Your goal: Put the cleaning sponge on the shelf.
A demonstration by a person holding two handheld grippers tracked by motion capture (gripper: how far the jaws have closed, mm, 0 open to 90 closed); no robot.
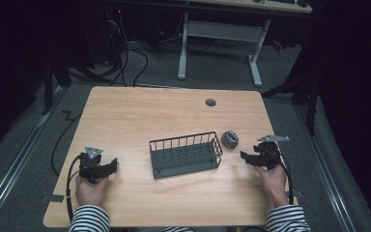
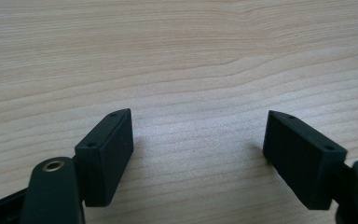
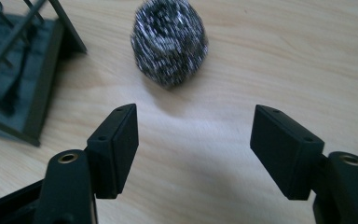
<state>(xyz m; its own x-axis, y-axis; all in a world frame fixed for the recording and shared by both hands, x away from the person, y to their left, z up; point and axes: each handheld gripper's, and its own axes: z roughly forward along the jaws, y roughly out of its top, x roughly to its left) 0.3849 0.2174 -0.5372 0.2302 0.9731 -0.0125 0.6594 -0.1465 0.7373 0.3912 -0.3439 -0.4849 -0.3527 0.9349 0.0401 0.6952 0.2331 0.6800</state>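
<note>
A steel wool scrubber ball [image 1: 230,139] lies on the wooden table [image 1: 140,116], just right of a dark wire basket [image 1: 185,154]. My right gripper [image 1: 244,157] sits to the right of the ball, near the table's right edge, jaws open and empty. In the right gripper view the ball [image 3: 169,41] lies ahead of the open gripper [image 3: 193,140], apart from its pads, with the basket corner [image 3: 32,88] at the left. My left gripper [image 1: 112,165] rests at the front left, left of the basket, open over bare wood [image 2: 198,137].
A grey grommet [image 1: 210,102] is set into the table near its far edge. Cables trail off the left side to the floor. A white desk frame [image 1: 220,46] stands beyond the table. The basket looks empty.
</note>
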